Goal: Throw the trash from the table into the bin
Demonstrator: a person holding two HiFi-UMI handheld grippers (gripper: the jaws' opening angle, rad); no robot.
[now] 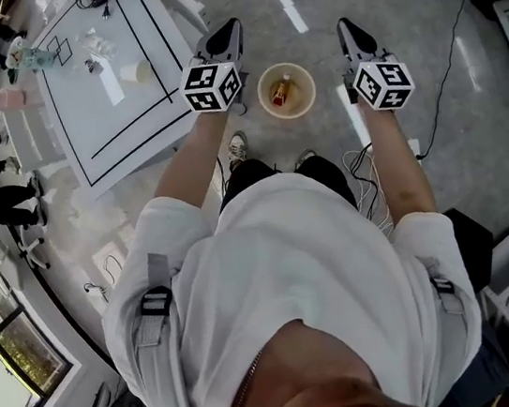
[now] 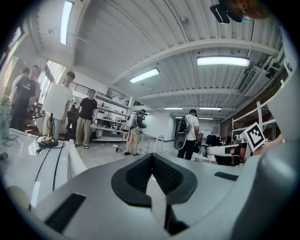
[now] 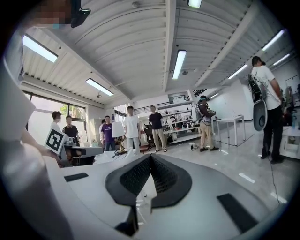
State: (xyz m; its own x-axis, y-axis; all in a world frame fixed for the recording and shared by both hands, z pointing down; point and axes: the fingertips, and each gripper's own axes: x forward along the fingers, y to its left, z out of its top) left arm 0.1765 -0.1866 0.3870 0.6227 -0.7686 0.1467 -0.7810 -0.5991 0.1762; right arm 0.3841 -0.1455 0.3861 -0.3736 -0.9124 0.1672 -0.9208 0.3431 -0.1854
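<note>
The left gripper (image 1: pixel 232 25) and right gripper (image 1: pixel 346 27) were found clenched on nothing, held level with the bin (image 1: pixel 262 80) below and between the fingers, judged because a bottle (image 1: pixel 283 90) was already deposited; a cup (image 1: pixel 137 72) remained on the table (image 1: pixel 120 125), left of them.

Trash (image 1: pixel 282 92) inside round floor bin (image 1: pixel 284 68)
</note>
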